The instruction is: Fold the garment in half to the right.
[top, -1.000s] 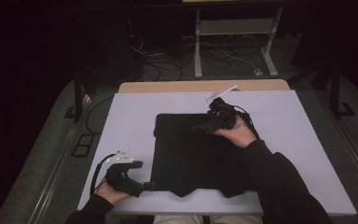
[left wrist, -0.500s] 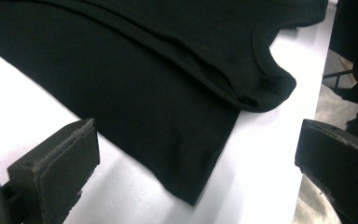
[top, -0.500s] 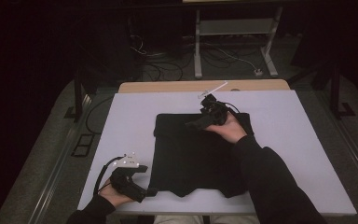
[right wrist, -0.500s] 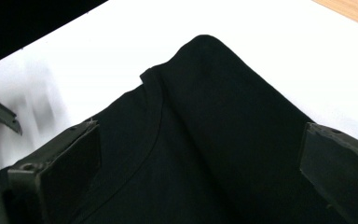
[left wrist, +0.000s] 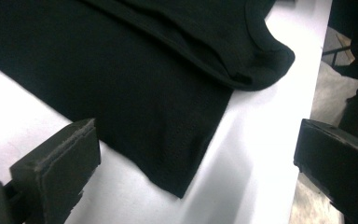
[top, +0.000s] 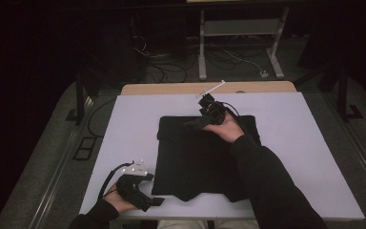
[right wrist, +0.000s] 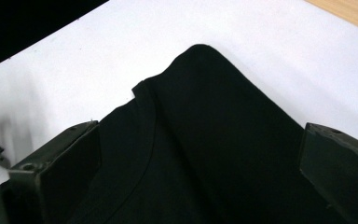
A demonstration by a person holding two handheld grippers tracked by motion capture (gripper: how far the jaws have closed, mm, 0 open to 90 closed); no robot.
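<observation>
High view first: a black folded shirt [top: 195,160] lies flat in the middle of a white table [top: 310,143]. It looks soft and makes a rough square, with a wavy edge near the person. The right gripper [top: 201,121] hangs over the far edge of the shirt, held by a hand in a dark sleeve [top: 267,181]. I cannot tell from up here how far its jaws are apart. The left gripper [top: 156,201] sits low at the near left corner of the table, just beside the shirt's near edge. A light wooden strip [top: 171,88] runs along the far side of the table. Cables [top: 171,62] and a grey metal stand [top: 238,33] sit on the dark floor behind.

Left gripper view: the two black jaws stand wide apart. A pointed corner of the shirt [left wrist: 177,130] lies between them on the white table, with a stitched hem and a rolled fold farther off.

Right gripper view: the jaws are wide apart too. The shirt [right wrist: 205,140] lies between them, with a rounded corner and a curved seam.
</observation>
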